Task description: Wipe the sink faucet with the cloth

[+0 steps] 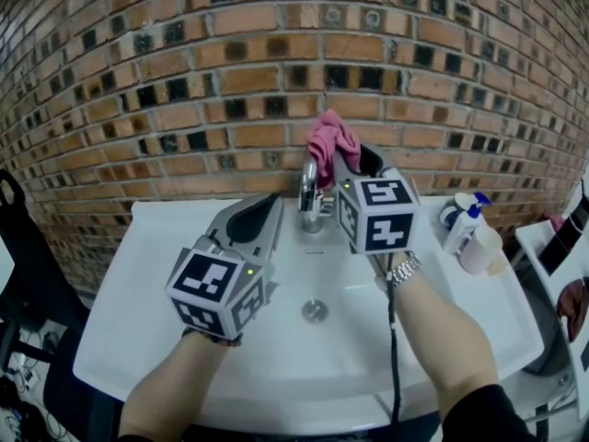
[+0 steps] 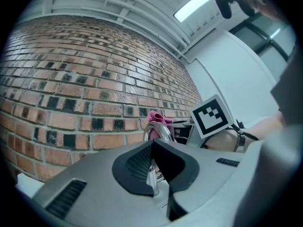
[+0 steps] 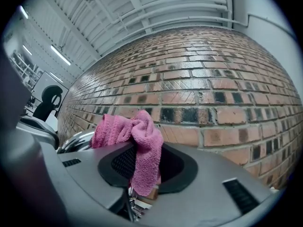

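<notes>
Wall: brick, straight behind the sink.
Sink: white, set against the wall, with the basin under both grippers.
Left gripper: over the basin and pointing at the wall. Its fingers are closed together with nothing between them. The tips are just left of the faucet base and not touching it.
Right gripper: beside the faucet's right side, roughly level. Its fingers are a little apart and pinch the cloth.
Bottles: white with blue tops, on the sink's right rim, well apart from the faucet.
Faucet: chrome with a curved spout, at the middle of the sink's back edge, between the two grippers.
Cloth: pink. One part hangs down between the right fingers. The rest is bunched above them, over the top of the spout and against it.
Drain: round and metal, at the basin's middle, below the spout.
</notes>
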The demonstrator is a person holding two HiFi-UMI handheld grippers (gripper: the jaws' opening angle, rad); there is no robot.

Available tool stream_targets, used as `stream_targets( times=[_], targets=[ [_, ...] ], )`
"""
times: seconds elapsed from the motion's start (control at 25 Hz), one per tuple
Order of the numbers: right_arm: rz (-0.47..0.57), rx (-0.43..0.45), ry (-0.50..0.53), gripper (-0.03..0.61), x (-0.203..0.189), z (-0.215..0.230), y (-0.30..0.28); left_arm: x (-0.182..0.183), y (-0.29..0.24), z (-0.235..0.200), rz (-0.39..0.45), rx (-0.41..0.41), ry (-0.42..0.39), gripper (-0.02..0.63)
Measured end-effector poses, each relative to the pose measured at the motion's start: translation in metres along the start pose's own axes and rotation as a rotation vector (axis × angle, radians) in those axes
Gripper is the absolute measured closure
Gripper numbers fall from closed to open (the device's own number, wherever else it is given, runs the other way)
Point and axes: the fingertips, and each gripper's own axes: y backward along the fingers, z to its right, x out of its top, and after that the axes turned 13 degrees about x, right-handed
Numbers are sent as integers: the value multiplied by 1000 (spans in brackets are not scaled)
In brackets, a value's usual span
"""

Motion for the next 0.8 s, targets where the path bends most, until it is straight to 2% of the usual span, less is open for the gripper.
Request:
stream_targets(
  times=[0.8],
  targets=[
    [-164,-28,-22,482,-70,15,-30,-14,-1,-4,-27,7,1,611]
  ],
)
